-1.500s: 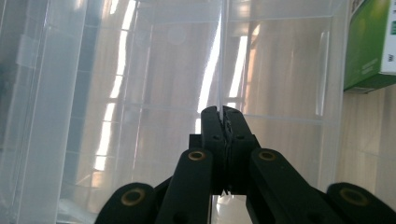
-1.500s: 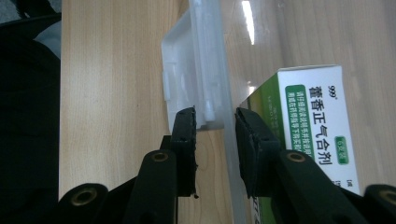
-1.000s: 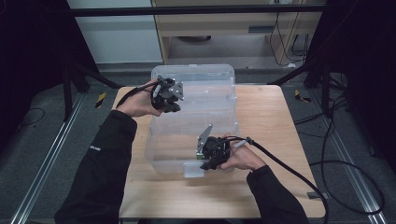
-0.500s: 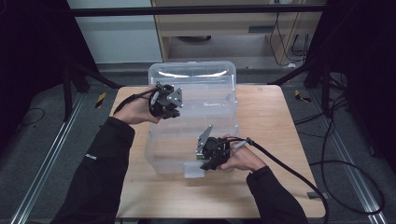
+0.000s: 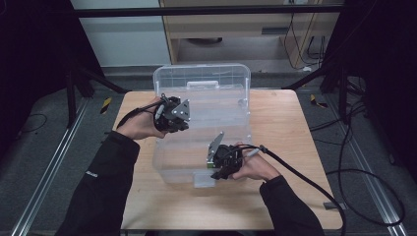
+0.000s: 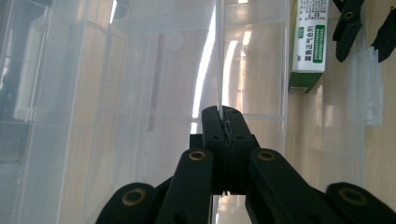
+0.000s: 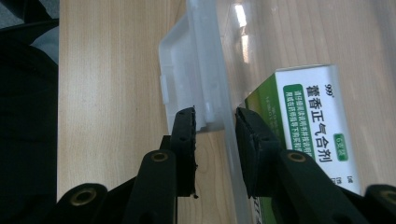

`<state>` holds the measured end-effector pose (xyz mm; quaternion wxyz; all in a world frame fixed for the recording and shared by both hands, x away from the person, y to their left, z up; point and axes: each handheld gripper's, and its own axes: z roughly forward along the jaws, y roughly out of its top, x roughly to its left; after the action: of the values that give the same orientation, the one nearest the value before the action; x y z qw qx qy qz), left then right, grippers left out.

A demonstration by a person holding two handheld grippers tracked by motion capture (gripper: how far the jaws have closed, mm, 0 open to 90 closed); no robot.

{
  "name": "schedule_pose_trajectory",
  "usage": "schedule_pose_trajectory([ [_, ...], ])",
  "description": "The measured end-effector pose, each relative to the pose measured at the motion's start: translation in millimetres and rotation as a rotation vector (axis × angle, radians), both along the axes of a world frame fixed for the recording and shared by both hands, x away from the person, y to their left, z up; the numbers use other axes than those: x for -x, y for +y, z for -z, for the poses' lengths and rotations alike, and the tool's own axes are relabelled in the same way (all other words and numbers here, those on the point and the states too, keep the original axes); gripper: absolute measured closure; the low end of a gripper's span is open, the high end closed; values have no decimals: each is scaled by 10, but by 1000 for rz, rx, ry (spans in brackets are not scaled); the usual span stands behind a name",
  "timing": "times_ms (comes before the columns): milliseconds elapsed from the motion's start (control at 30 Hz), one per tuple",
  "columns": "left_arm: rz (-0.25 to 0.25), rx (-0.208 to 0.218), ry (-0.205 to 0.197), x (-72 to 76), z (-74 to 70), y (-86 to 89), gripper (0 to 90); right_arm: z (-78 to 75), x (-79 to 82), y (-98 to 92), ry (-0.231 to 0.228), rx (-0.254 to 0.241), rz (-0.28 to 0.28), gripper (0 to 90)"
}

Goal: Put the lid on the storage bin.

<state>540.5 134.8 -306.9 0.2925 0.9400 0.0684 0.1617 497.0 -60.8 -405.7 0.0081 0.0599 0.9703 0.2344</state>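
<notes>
Fingers (image 6: 212, 122) of the left gripper (image 5: 172, 114) are pressed together on the thin left wall of a clear plastic box (image 5: 206, 88), with the wall's edge running up from between the tips in the left gripper view. The right gripper (image 5: 223, 160) has its fingers (image 7: 184, 128) set narrowly around the box's near wall, one outside by the latch tab (image 7: 187, 84) and one inside; both pads touch the plastic, so they hold the wall. Sitting open-topped in the middle of the wooden counter (image 5: 290, 128), the box contains a green-and-white medicine carton (image 7: 317, 116), which lies on its floor just beside the inner finger of the right gripper. Both cables trail back over the counter toward the person's black sleeves (image 5: 105, 182).
</notes>
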Motion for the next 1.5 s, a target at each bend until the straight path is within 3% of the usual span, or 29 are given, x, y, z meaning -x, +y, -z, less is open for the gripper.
schedule_pose_trajectory([
  [200,-11,11,9,67,26,5,889,2,2,-8,1,-6,-3,693],
  [267,9,-25,2,74,9,23,888,2,1,-7,3,-7,-2,693],
  [533,-4,-23,0,158,44,6,887,2,12,-13,4,-11,0,691],
  [667,5,-44,-3,192,49,13,885,0,14,-15,3,-10,1,690],
  [1033,0,-14,16,301,119,22,882,2,35,-31,-17,-22,3,685],
  [1267,10,-23,23,362,155,29,877,7,54,-51,-26,-43,17,681],
  [1333,1,-1,28,382,177,22,875,9,61,-57,-31,-49,19,680],
  [1367,16,-23,24,377,164,33,875,9,64,-57,-33,-51,21,679],
  [1500,2,0,29,394,187,26,872,10,88,-63,-50,-60,34,675],
])
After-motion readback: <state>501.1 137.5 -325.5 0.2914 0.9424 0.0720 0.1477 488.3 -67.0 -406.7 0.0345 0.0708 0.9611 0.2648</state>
